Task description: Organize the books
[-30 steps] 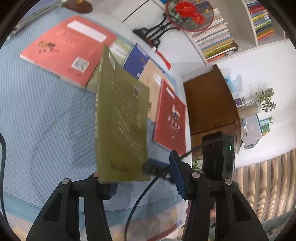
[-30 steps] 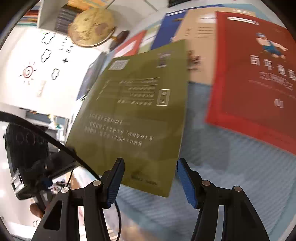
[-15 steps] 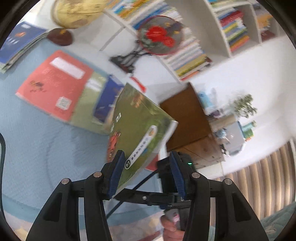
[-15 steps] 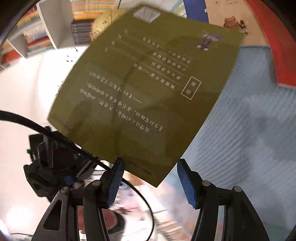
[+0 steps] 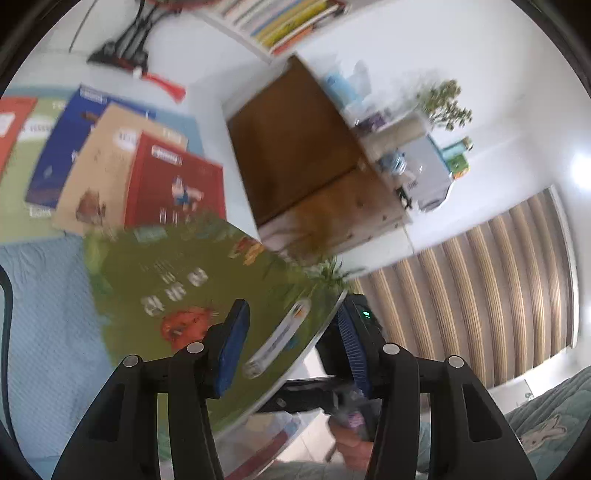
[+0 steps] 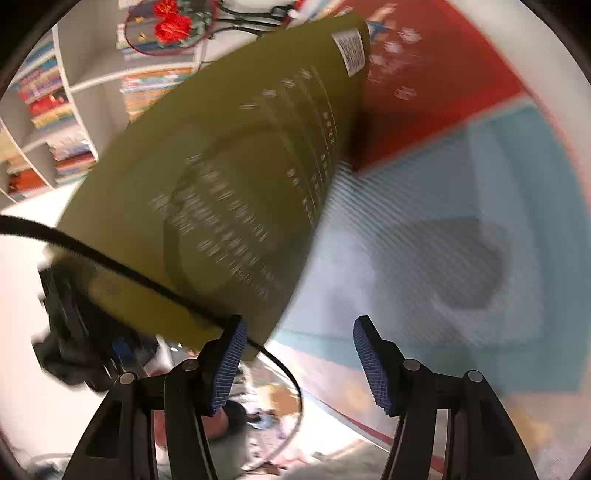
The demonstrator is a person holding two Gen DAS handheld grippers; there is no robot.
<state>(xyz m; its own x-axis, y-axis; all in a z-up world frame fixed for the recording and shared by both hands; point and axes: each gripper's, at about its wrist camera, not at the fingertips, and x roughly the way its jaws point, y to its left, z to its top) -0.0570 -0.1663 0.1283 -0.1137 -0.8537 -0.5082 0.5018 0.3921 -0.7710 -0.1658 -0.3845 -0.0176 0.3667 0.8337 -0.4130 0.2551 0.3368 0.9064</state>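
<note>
An olive-green book [image 5: 177, 280] hangs in the air over the blue cloth [image 5: 44, 314], front cover up and blurred by motion. It lies slanted across my left gripper [image 5: 291, 347]: the left pad rests on its cover and the right pad meets its edge. In the right wrist view I see its back cover [image 6: 221, 184]. My right gripper [image 6: 299, 354] stands open with nothing between its pads; the book's near corner ends behind its left finger. A red book [image 5: 173, 184], a tan book [image 5: 99, 166] and a blue book [image 5: 59, 147] lie fanned on the cloth.
A brown wooden cabinet [image 5: 295, 147] stands past the cloth's right edge, with a plant and small items on top. White bookshelves [image 6: 48, 110] full of books line the back wall, with a red fan ornament [image 6: 166, 22] in front of them. A hand [image 5: 351, 446] shows below.
The book rolled from standing on edge to lying slanted with its front cover up. Both grippers swung and rolled with it, the left one towards the cabinet. Neither jaw gap changed.
</note>
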